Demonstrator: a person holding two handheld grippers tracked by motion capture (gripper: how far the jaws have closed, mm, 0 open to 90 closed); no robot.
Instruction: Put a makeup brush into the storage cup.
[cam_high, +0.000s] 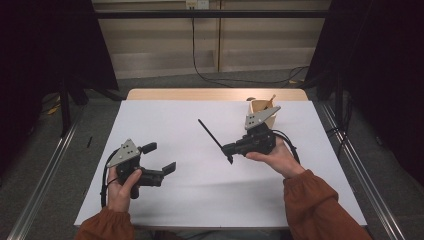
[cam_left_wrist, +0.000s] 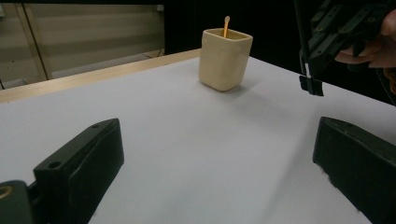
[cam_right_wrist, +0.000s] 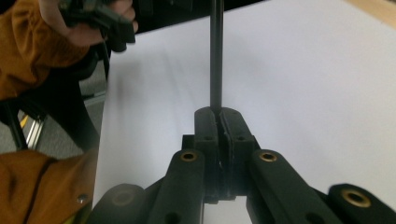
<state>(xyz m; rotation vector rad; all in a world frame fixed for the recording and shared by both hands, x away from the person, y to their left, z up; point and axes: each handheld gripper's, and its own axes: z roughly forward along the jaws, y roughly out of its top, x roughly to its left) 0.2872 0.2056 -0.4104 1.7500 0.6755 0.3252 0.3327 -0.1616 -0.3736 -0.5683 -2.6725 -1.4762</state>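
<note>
Stick (cam_high: 210, 132) is the thing being moved here, a thin black one, and the right gripper (cam_high: 231, 150) is pinching it by one end. The two jaws are pressed tight together on it, which is plain in the right gripper view, where the stick (cam_right_wrist: 215, 56) is running straight out from between them. From above, the stick is being held over the white table (cam_high: 200, 200), and its long line is pointing up and to the left, away from the person. The free tip is sticking out toward the middle of the table.

A small tan cup (cam_high: 262, 111) is sitting at the far right side of the table, just behind the right gripper. Something thin and orange (cam_left_wrist: 225, 25) is already standing in the cup (cam_left_wrist: 224, 58). I think the black stick is meant to go in there too. The right hand is much nearer to the cup. But the stick is pointing away from the cup, so it would need turning first.

The left gripper (cam_high: 159, 159) is resting low at the near left, well apart from the stick. Its jaws are spread wide and holding nothing.
</note>
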